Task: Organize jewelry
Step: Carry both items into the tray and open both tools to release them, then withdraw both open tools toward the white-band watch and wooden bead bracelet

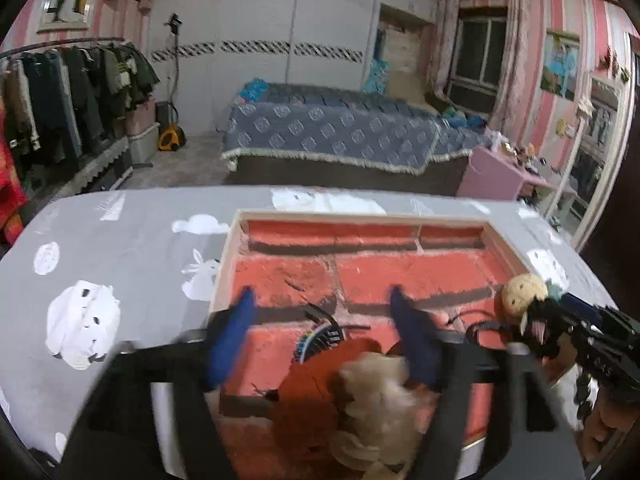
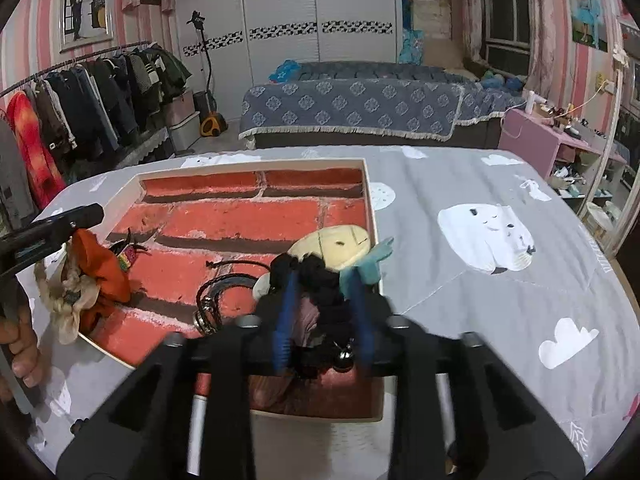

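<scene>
Left gripper: its blue fingers are standing wide apart over the near left part of the tray, pressing on nothing; the orange and cream fabric hair tie is lying between and below them, loose.
Right gripper: its jaws are standing partly apart around a black fuzzy piece; whether the pads are pressing on it I cannot tell, as the fabric is hiding the contact.
Plush charm: a cream round face with a teal bit beside it is sitting just past the right gripper's tips, at the tray's right wall.
Black cord bracelets: they are lying coiled on the tray floor, near its front edge, left of the right gripper.
Colourful beaded piece: it is lying on the tray floor just beyond the hair tie.
Tray: a shallow white-walled box with a red brick-pattern lining is sitting on the table.
Table cloth: grey with white bears and clouds, it is spreading around the tray on all sides.
Person's hand: it is gripping the left tool's handle, left of the tray.
</scene>
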### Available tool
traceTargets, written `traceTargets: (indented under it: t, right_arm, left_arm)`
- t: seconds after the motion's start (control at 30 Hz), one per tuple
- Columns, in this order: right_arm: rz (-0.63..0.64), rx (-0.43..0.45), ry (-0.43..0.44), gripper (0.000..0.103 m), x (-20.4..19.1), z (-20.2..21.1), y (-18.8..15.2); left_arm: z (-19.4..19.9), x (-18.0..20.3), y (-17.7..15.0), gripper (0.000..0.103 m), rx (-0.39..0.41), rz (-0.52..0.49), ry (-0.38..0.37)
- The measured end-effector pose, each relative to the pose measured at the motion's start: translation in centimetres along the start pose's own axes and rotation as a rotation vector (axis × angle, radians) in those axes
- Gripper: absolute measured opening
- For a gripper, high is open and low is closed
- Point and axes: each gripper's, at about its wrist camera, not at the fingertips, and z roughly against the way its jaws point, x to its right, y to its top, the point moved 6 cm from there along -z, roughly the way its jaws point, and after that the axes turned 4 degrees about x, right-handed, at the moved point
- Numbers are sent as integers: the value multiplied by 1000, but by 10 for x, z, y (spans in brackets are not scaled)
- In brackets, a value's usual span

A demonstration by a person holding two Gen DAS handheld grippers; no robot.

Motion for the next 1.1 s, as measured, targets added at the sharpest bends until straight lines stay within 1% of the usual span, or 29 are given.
traceTargets:
  t: [0.1, 0.17, 0.27, 0.37, 0.47, 0.57, 0.67, 0.7, 0.8, 0.9, 0.97, 1.03, 1.1]
  right_arm:
    - [-15, 41, 2, 49, 4, 9, 8]
    - [-31, 65, 6, 53, 8, 14, 13]
    - [-55, 101, 8, 54, 14, 25, 22]
    - [-79, 129, 15, 55, 22, 36, 29]
    - [-92, 162, 27, 58, 25, 53, 37]
    - [-112, 192, 43, 61, 28, 73, 45]
    - [-125, 204, 58, 63, 28, 96, 46]
    - [-118, 206, 62, 66, 27, 104, 44]
    - [-66, 207, 48, 69, 25, 132, 28]
    - [-15, 194, 9, 73, 26, 154, 3]
    - [13, 165, -6, 74, 24, 168, -23]
    - [22, 144, -2, 76, 24, 178, -44]
    - [42, 125, -3, 77, 23, 188, -67]
  left_arm:
    - [10, -1, 10, 72, 20, -2, 5]
    - [18, -3, 18, 75, 48, -4, 21]
    - [39, -14, 33, 77, 96, 5, 49]
    - [66, -28, 43, 78, 127, 14, 82]
    - [98, -42, 47, 78, 147, -5, 121]
    - [134, -59, 41, 84, 171, -18, 167]
    - [167, -75, 28, 86, 179, -26, 202]
    - [179, -81, 19, 86, 180, -29, 215]
    - [200, -90, -6, 88, 172, -40, 232]
    - [212, -98, -42, 89, 149, -36, 250]
    - [215, -101, -63, 89, 128, -14, 259]
    - [218, -102, -89, 89, 100, 4, 243]
    - [222, -100, -108, 89, 72, -10, 232]
